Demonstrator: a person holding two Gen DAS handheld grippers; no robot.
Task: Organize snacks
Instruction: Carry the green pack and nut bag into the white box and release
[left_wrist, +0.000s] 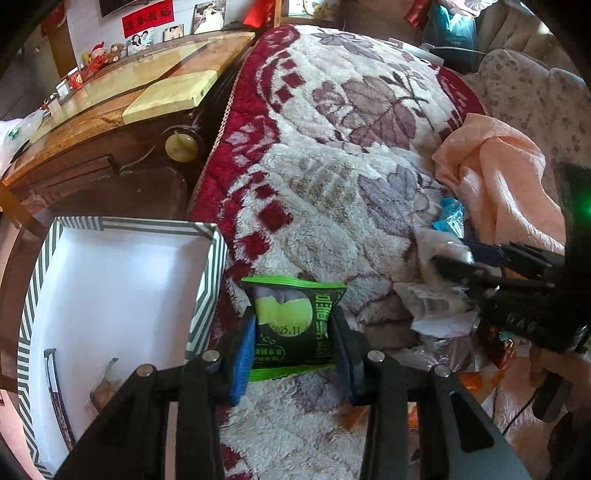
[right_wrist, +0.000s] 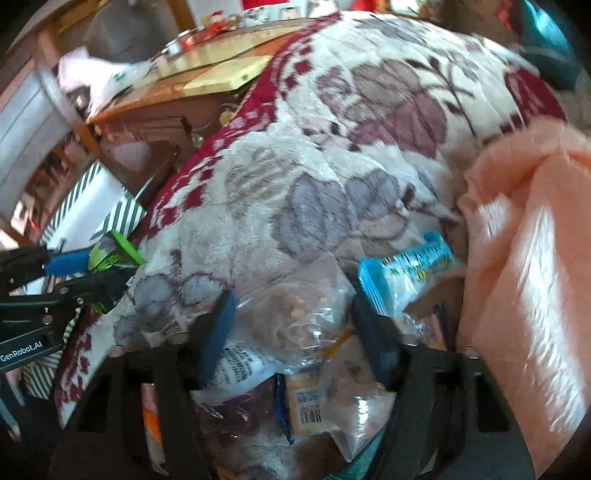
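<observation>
A green snack packet (left_wrist: 291, 325) hangs above the fluffy blanket, and my left gripper (left_wrist: 293, 332) is shut on it, blue pads pressing both sides. Just to its left stands a box (left_wrist: 207, 295) with a striped rim and a white inside; one small snack (left_wrist: 105, 384) lies in it. In the blurred right wrist view my right gripper (right_wrist: 295, 328) is down in a pile of wrapped snacks, its pads against a clear snack packet (right_wrist: 295, 306). A light blue packet (right_wrist: 406, 269) lies just right of it. The left gripper (right_wrist: 99, 271) with the green packet (right_wrist: 114, 247) shows at the far left.
A red and cream flowered blanket (left_wrist: 332, 147) covers the bed. Peach cloth (left_wrist: 498, 184) is bunched at the right, beside the snack pile. A dark wooden table (left_wrist: 110, 103) with a glossy top and small items stands beyond the box at the left.
</observation>
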